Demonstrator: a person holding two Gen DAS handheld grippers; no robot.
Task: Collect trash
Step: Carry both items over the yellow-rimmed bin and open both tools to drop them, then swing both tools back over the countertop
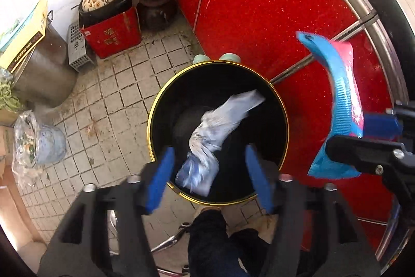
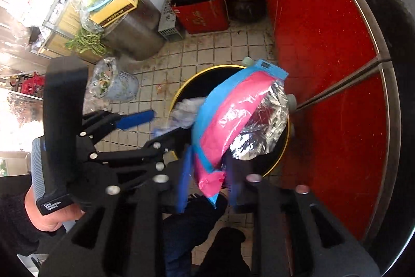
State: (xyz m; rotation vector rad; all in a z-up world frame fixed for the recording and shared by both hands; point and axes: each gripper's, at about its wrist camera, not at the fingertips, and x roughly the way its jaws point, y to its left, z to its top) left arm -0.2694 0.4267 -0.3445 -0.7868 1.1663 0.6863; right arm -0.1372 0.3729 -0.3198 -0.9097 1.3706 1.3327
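A round black trash bin with a gold rim (image 1: pixel 155 105) stands on the tiled floor. A crumpled pale blue-white plastic wrapper (image 1: pixel 220 131) is falling into it, blurred, between my left gripper's (image 1: pixel 208 177) blue fingers, which are open and empty just above the bin's near rim. My right gripper (image 2: pixel 208 184) is shut on a blue and pink snack bag (image 2: pixel 228 121) with a silver foil inside, held above the bin's right side (image 2: pixel 181 92). The bag (image 1: pixel 342 100) and the right gripper show at the right of the left wrist view.
A red cabinet (image 1: pixel 259 4) stands right behind the bin. A red box with a floral-lidded pot (image 1: pixel 109 17), a dark jar (image 1: pixel 155 7), a steel pot (image 1: pixel 44 69) and a plastic-covered bowl (image 1: pixel 39 144) line the wall and floor at left. The person's leg (image 1: pixel 210 238) is below.
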